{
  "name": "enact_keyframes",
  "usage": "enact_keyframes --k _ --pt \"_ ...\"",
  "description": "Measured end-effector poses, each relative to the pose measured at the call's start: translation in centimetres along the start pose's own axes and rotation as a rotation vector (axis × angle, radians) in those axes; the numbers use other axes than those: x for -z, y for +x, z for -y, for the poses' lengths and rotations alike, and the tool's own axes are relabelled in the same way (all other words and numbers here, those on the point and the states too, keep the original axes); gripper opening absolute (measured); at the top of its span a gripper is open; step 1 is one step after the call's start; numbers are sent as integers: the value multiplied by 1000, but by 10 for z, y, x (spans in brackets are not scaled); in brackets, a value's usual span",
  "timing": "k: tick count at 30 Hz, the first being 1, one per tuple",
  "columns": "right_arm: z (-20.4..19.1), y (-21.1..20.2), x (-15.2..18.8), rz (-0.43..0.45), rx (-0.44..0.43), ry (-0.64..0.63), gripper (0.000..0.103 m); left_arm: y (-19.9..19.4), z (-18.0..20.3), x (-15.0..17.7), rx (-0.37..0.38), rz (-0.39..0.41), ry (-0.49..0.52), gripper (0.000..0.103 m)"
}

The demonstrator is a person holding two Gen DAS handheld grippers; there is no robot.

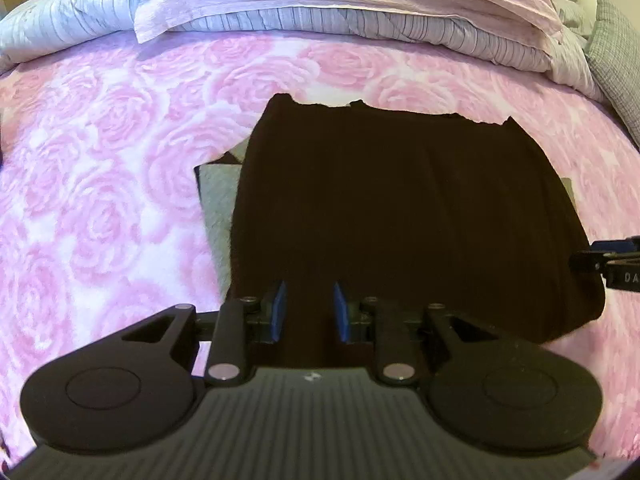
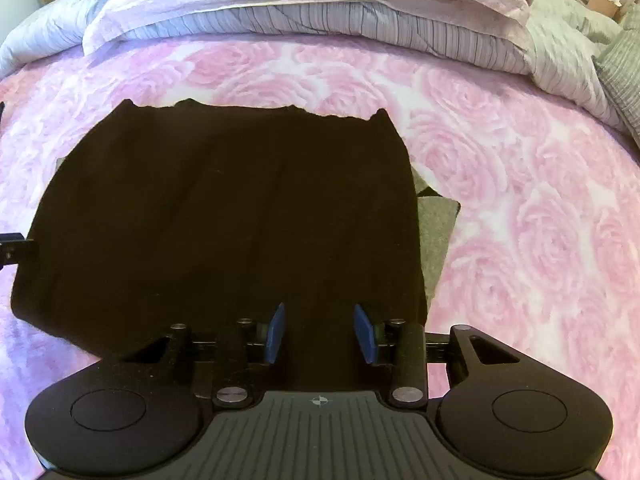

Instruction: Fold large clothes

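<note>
A black garment point(image 1: 400, 200) lies folded into a rough rectangle on the pink rose blanket point(image 1: 100, 160). It fills the centre-left of the right wrist view point(image 2: 220, 208). A grey cloth point(image 1: 218, 208) sticks out from under its side edge point(image 2: 436, 232). My left gripper point(image 1: 310, 308) hovers over the garment's near left part, blue pads apart, with only the flat cloth showing in the gap. My right gripper point(image 2: 320, 330) stands over the near right part with its pads wider apart and nothing between them. The garment's near edge is hidden behind both grippers.
A striped grey duvet and pale pink bedding point(image 1: 320, 8) are piled along the far side of the bed point(image 2: 304, 4). A grey checked cushion point(image 1: 616, 60) sits at the far right. Pink blanket point(image 2: 540, 200) spreads on both sides of the garment.
</note>
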State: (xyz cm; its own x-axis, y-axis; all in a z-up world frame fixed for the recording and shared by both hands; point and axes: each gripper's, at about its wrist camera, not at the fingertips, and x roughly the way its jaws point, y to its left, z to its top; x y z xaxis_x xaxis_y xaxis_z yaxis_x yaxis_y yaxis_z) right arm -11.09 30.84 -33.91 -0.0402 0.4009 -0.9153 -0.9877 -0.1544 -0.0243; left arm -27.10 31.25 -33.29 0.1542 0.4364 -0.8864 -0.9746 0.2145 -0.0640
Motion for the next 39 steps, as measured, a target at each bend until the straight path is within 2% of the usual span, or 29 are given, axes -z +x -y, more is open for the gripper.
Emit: enact_keyframes --k 5,8,10,12,15,18,20,22,23,24,25,29,30,32,33,34,35,36,37,38,39 --pt "-1 -8 7 10 7 18 37 -9 -9 12 -9 -7 -21 22" --pt "14 -19 26 35 -52 129 39 -19 -20 27 11 -8 -69 27" --pt "31 -25 44 49 -126 263 44 -24 -33 40 43 -21 -163 32" --pt "54 -21 71 42 -214 463 50 -25 -51 58 90 -34 -300 34" --pt "81 -3 109 29 -311 733 50 -16 -75 83 170 -61 -524 36" --pt "100 20 138 65 -391 975 50 -4 -90 102 224 -30 -716 38" --pt "107 32 146 122 -429 1073 50 5 -96 109 263 8 -819 41" --pt "109 38 146 182 -462 1114 50 15 -100 113 281 32 -891 39" --pt "108 40 142 195 -451 1100 40 20 -100 113 288 47 -907 31" --pt "107 40 141 199 -429 1079 6 23 -100 112 275 52 -902 23" --pt "107 42 137 189 -424 1055 5 25 -100 111 264 57 -884 10" --pt "119 16 128 287 -404 995 4 9 -104 103 228 147 -801 8" --pt "120 19 127 273 -393 984 4 7 -104 101 217 149 -770 8" --pt "120 34 130 174 -382 977 4 15 -104 102 192 99 -733 10" --pt "120 40 131 130 -379 983 6 23 -101 103 175 61 -707 11" --pt "120 42 131 122 -395 983 7 25 -96 101 164 62 -681 14" --pt "120 38 128 110 -397 959 16 22 -93 98 150 61 -646 17" --pt "121 34 123 96 -395 926 30 19 -91 95 136 50 -606 20" --pt "122 28 117 81 -385 876 38 13 -89 92 120 43 -568 22" --pt "122 19 109 74 -356 805 53 7 -87 89 96 33 -531 22" --pt "123 12 104 81 -327 747 63 2 -86 86 76 22 -495 23"
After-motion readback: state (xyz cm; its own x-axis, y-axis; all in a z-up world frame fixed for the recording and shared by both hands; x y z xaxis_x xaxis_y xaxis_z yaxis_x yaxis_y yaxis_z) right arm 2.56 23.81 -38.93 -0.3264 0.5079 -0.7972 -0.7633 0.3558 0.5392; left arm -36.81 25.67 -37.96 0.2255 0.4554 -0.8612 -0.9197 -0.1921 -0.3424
